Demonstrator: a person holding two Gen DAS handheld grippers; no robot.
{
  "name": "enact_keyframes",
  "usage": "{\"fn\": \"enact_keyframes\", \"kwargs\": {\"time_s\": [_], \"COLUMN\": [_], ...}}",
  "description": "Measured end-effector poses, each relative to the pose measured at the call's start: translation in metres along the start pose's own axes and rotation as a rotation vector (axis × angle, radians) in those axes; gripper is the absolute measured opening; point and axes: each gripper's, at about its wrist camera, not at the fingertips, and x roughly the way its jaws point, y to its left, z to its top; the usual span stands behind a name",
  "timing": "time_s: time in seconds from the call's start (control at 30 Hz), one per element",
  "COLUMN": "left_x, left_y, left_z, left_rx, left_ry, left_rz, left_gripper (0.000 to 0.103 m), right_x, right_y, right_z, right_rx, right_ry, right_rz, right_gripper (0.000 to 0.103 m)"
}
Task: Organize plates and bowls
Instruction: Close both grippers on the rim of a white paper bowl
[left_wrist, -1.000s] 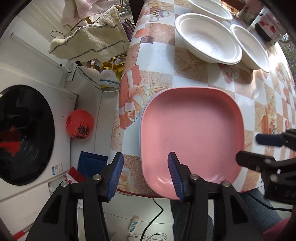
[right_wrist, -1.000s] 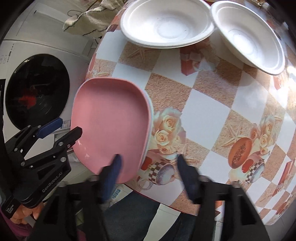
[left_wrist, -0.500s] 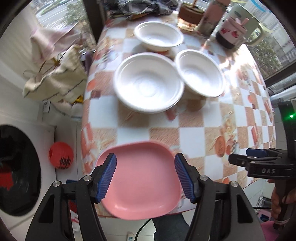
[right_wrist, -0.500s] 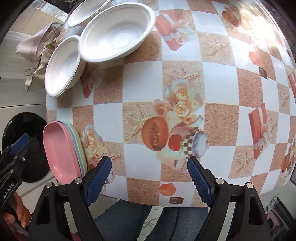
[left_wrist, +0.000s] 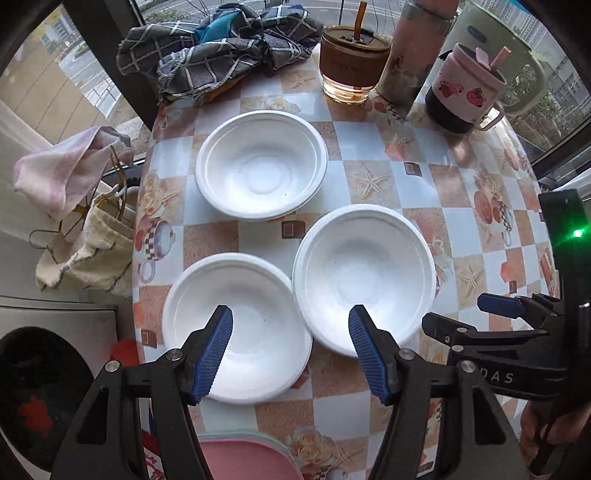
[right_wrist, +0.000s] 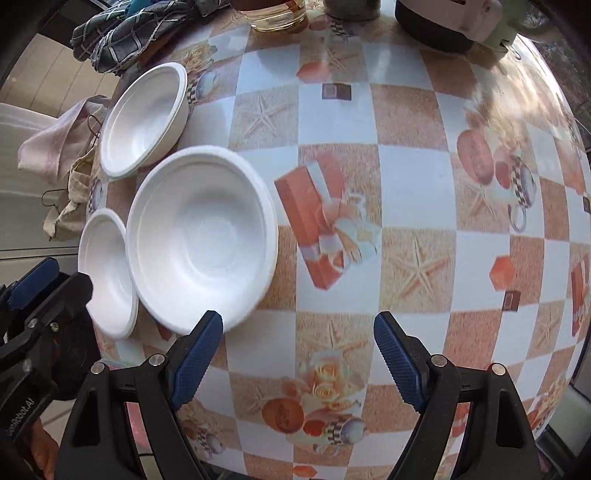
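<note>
Three white foam bowls stand on the patterned table: a far one (left_wrist: 261, 164), a near-left one (left_wrist: 236, 325) and a right one (left_wrist: 364, 271) whose rim overlaps the near-left one. The pink plate stack (left_wrist: 245, 458) lies at the table's near edge, partly hidden behind my left gripper. My left gripper (left_wrist: 290, 352) is open and empty above the two near bowls. My right gripper (right_wrist: 297, 356) is open and empty over bare table, just right of the right bowl (right_wrist: 201, 236). The right gripper also shows in the left wrist view (left_wrist: 476, 319).
A checked cloth (left_wrist: 218, 48), a glass cup with straw (left_wrist: 351, 62), a pink tumbler (left_wrist: 410, 55) and a strawberry mug (left_wrist: 467, 88) stand at the table's far edge. Towels on a rack (left_wrist: 77, 221) hang left of the table. A washing machine door (left_wrist: 33, 398) is lower left.
Both grippers have moved away from the pink plate stack and forward over the table; the left now hovers over the white bowls, the right beside them. Both stay open and empty.
</note>
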Motion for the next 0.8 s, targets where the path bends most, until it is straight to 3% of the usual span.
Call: {"fn": "enact_keyframes", "kwargs": {"time_s": [0.23,0.37,0.43,0.47,0.57,0.8], "left_x": [0.055,0.073,0.079,0.082,0.093,0.094], "left_y": [-0.018,-0.024,-0.029,-0.031,-0.038,-0.056], "left_z": [0.034,0.04,0.042,0.043,0.042,0.026], "left_rx": [0.075,0.122,0.14,0.148,0.168,0.206], "left_ry": [0.105,0.153,0.173,0.188,0.24,0.26], "left_rz": [0.054,0.07,0.062,0.059,0.063,0.049], "left_gripper": [0.069,0.068,0.062,0.053,0.025,0.024], "right_x": [0.036,0.046,0.051,0.054,0.058,0.057], "right_y": [0.001,-0.003,0.003,0.006,0.014,-0.003], "right_z": [0.038,0.044,0.045,0.045,0.046,0.037], "right_rx": [-0.003,0.0,-0.017,-0.021,-0.042,-0.016], "right_ry": [0.046,0.06,0.064,0.068,0.077,0.084], "right_rz": [-0.032,0.018,0.031,0.043,0.083,0.117], "right_gripper": [0.082,0.064,0.054,0.051,0.015,0.013]}}
